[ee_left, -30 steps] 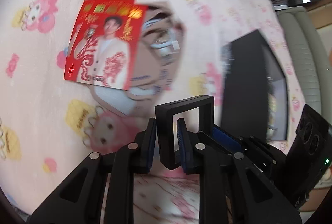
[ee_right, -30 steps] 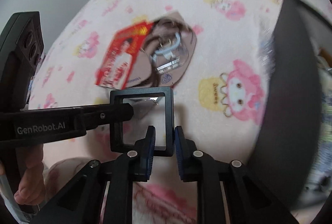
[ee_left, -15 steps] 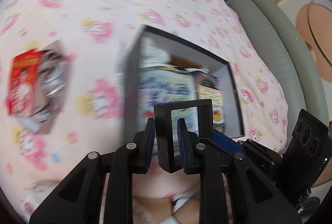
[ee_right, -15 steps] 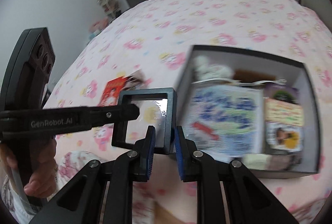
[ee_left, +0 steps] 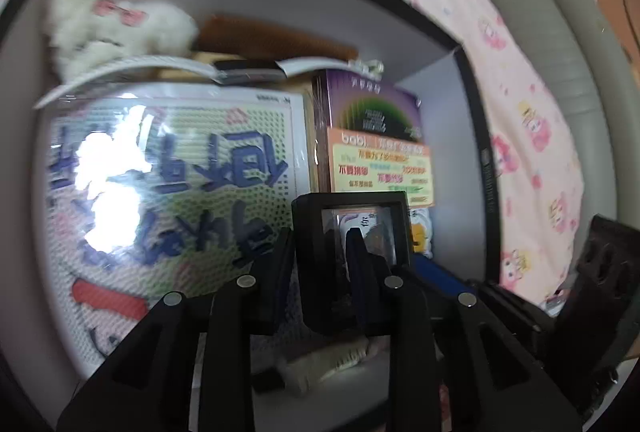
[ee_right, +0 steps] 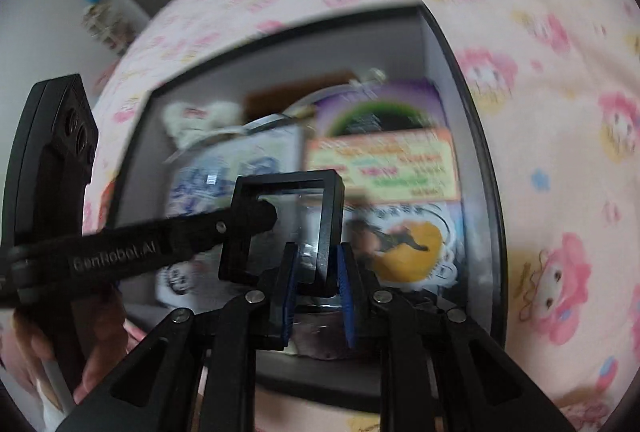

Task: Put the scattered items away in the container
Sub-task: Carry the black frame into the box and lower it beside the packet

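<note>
Both grippers hold one thing between them: a black square frame [ee_right: 286, 224] with a clear pane, standing on edge. The right gripper [ee_right: 316, 280] has its fingers [ee_right: 290, 282] narrowed on the frame's near right upright, the blue pads pressed to either face. The left gripper [ee_left: 320, 264] pinches the opposite upright; in the right view its finger reaches in from the left and lies across that side of the frame. In the left view the left fingers [ee_left: 356, 260] sit close on the frame's edge, one seen through the pane.

The frame hangs just above the box [ee_right: 480, 168], over its near right part, so the way to go is straight down. Neither hand is nearer; they share the load. The frame is square, with no real long axis, and its flat faces lie roughly along the box's right wall.

Below the frame lies a round-printed card [ee_right: 408, 244]. Past it, further in the box, are an orange-labelled purple pack [ee_left: 376, 152], a large bead picture [ee_left: 168, 184] to the left, and a white plush [ee_left: 116, 28] at the far wall. The box rests on a pink printed bed [ee_right: 560, 112].

My guess is that the frame should be lowered flat onto the card, then both pairs of fingers opened.
</note>
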Demonstrator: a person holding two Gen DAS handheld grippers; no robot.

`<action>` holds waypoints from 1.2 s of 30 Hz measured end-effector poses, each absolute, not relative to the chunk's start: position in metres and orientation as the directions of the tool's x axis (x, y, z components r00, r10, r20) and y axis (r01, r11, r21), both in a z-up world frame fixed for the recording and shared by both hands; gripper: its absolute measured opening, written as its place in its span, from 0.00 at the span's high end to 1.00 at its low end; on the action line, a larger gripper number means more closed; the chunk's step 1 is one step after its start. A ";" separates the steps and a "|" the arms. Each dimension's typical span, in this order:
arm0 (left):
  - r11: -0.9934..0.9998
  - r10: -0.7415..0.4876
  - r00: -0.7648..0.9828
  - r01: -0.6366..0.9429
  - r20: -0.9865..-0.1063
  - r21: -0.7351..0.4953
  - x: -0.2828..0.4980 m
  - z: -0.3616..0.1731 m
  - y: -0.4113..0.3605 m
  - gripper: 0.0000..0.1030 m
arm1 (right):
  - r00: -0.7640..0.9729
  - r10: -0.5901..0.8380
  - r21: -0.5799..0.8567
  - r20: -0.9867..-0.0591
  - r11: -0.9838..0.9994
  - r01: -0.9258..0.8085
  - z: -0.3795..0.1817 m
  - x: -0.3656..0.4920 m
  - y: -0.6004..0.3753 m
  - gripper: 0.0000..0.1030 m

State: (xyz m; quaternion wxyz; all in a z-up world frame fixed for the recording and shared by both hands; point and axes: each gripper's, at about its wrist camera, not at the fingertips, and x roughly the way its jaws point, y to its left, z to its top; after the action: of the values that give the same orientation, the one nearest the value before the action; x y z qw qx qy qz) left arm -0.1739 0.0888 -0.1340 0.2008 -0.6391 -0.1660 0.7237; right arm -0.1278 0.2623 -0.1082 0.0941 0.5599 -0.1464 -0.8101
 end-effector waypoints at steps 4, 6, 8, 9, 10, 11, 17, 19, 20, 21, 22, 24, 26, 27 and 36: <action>-0.878 0.476 -0.111 -0.107 -0.872 -0.466 -0.176 -0.129 0.100 0.76 | -0.369 -0.262 0.296 -0.892 -0.954 -0.037 -0.113 -0.132 0.264 0.84; -0.887 0.459 -0.115 -0.112 -0.881 -0.448 -0.174 -0.125 0.102 0.76 | -0.389 -0.237 0.272 -0.890 -0.962 -0.036 -0.108 -0.130 0.261 0.84; -0.899 0.438 -0.159 -0.105 -0.885 -0.426 -0.166 -0.118 0.099 0.76 | -0.430 -0.202 0.241 -0.880 -0.970 -0.038 -0.100 -0.124 0.262 0.84; -0.902 0.431 -0.172 -0.094 -0.886 -0.421 -0.164 -0.116 0.097 0.76 | -0.465 -0.170 0.213 -0.869 -0.976 -0.040 -0.094 -0.120 0.261 0.84; -0.902 0.431 -0.180 -0.071 -0.885 -0.425 -0.160 -0.115 0.094 0.76 | -0.503 -0.134 0.182 -0.854 -0.982 -0.046 -0.086 -0.116 0.262 0.84; -0.900 0.436 -0.180 -0.060 -0.882 -0.432 -0.158 -0.115 0.094 0.76 | -0.531 -0.111 0.162 -0.840 -0.985 -0.051 -0.082 -0.114 0.263 0.84; -0.892 0.451 -0.167 -0.049 -0.877 -0.449 -0.154 -0.121 0.106 0.76 | -0.532 -0.060 0.094 -0.844 -0.995 -0.037 -0.080 -0.114 0.257 0.84; -0.868 0.496 -0.146 -0.068 -0.856 -0.491 -0.155 -0.121 0.112 0.76 | -0.533 -0.042 0.078 -0.845 -0.996 -0.045 -0.080 -0.114 0.259 0.84; -0.855 0.518 -0.127 -0.077 -0.846 -0.513 -0.156 -0.123 0.114 0.76 | -0.533 -0.035 0.075 -0.845 -0.996 -0.053 -0.081 -0.114 0.261 0.84; -0.852 0.523 -0.122 -0.074 -0.843 -0.518 -0.157 -0.124 0.114 0.75 | -0.529 -0.034 0.079 -0.848 -0.995 -0.062 -0.081 -0.114 0.264 0.84; -0.845 0.535 -0.123 -0.073 -0.836 -0.530 -0.155 -0.123 0.114 0.75 | -0.522 -0.044 0.094 -0.852 -0.993 -0.070 -0.082 -0.115 0.267 0.84; -0.810 0.584 -0.139 -0.042 -0.800 -0.585 -0.153 -0.121 0.104 0.75 | -0.503 -0.087 0.142 -0.860 -0.987 -0.072 -0.086 -0.117 0.271 0.84; -0.787 0.606 -0.175 0.013 -0.776 -0.617 -0.150 -0.119 0.090 0.75 | -0.508 -0.087 0.141 -0.857 -0.988 -0.068 -0.085 -0.115 0.269 0.84; -0.793 0.592 -0.192 0.031 -0.783 -0.608 -0.149 -0.118 0.085 0.75 | -0.519 -0.078 0.129 -0.851 -0.990 -0.062 -0.082 -0.114 0.267 0.84; -0.847 0.506 -0.234 0.046 -0.830 -0.529 -0.134 -0.105 0.069 0.75 | -0.382 -0.167 0.175 -0.909 -0.984 0.012 -0.109 -0.124 0.249 0.84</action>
State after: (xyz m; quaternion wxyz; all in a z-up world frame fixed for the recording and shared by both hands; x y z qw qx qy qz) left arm -0.1341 0.0687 -0.1054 0.1530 -0.5996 -0.2300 0.7512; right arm -0.1237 0.2486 -0.1087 0.0540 0.5533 -0.0697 -0.8283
